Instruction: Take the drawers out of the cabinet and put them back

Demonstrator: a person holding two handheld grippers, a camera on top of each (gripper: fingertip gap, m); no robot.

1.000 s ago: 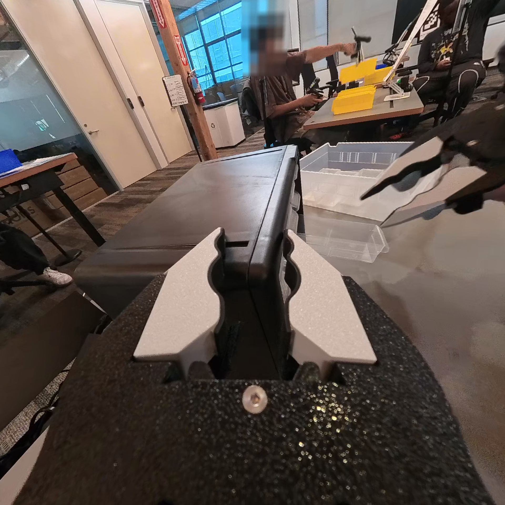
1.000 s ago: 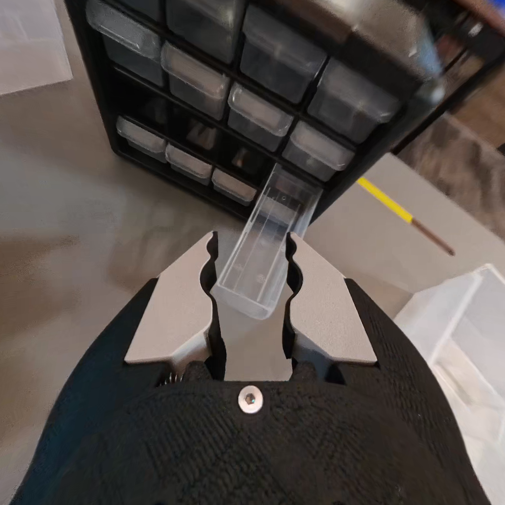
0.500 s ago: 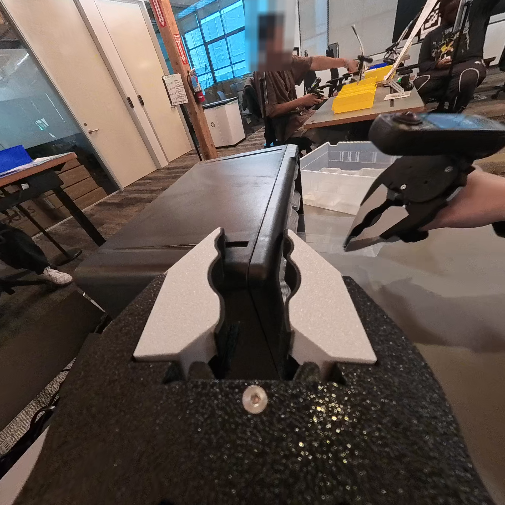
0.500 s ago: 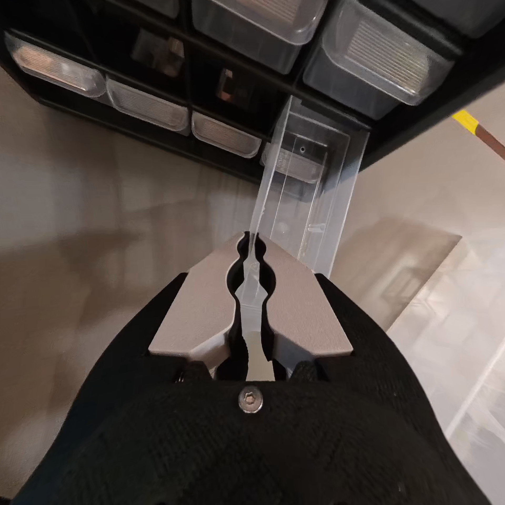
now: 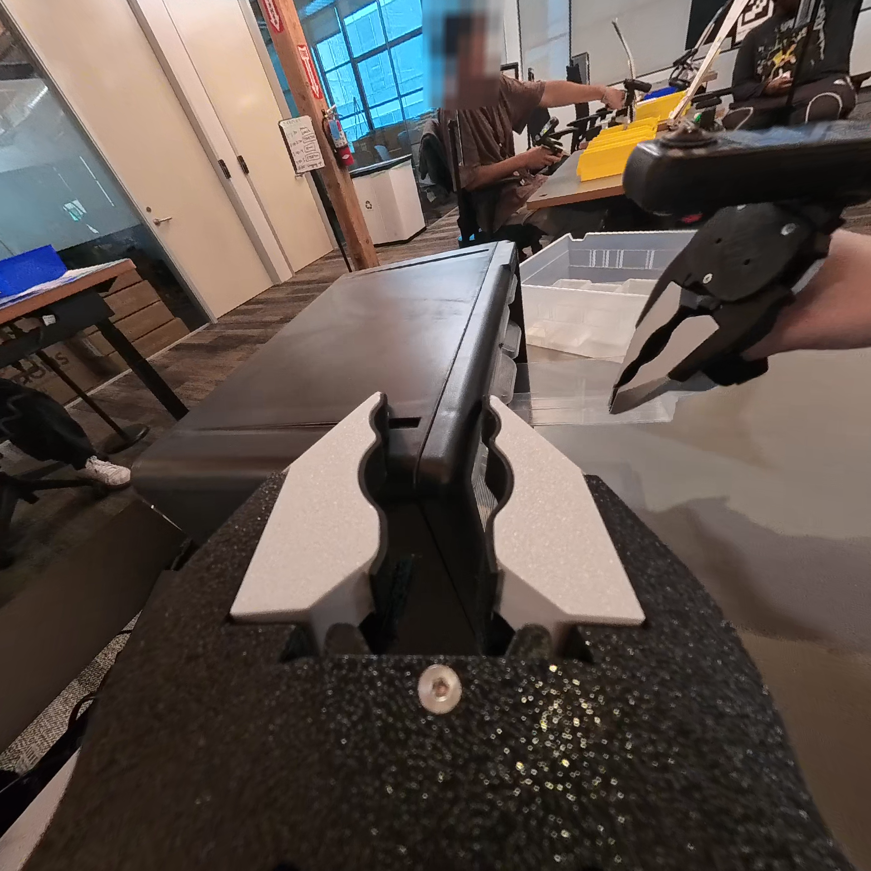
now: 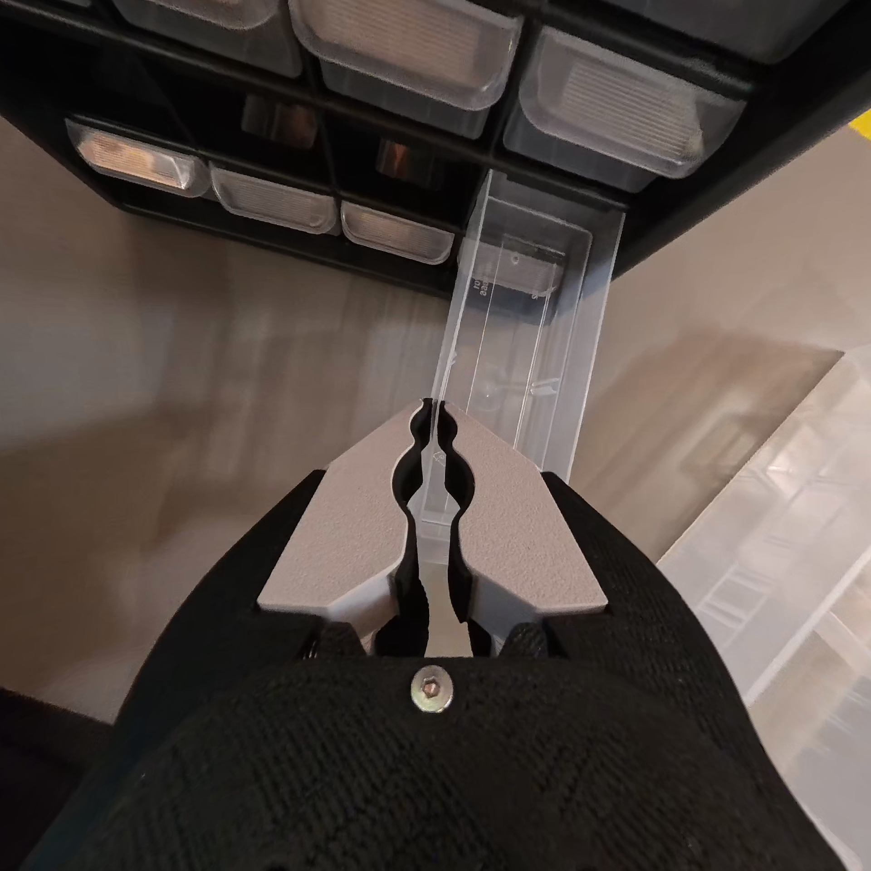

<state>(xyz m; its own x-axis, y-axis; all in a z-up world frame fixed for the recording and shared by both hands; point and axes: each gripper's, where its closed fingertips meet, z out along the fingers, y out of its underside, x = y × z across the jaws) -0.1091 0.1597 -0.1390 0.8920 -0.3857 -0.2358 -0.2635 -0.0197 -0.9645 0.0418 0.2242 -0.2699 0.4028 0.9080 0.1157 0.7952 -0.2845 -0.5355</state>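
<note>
**Drawer half out, cabinet pinned**

Only the right wrist view shows the front of the black plastic drawer cabinet (image 6: 471,155): the right gripper (image 6: 431,405) is clamped on the side wall of a clear plastic drawer (image 6: 528,330) sticking out of the bottom slot at one o'clock. The left wrist view shows the left gripper (image 5: 433,424) straddling the cabinet's top front edge, fingers pressed against it, with a translucent bin (image 5: 589,292) at two o'clock. A second ago the right gripper stood open around the drawer.
</note>
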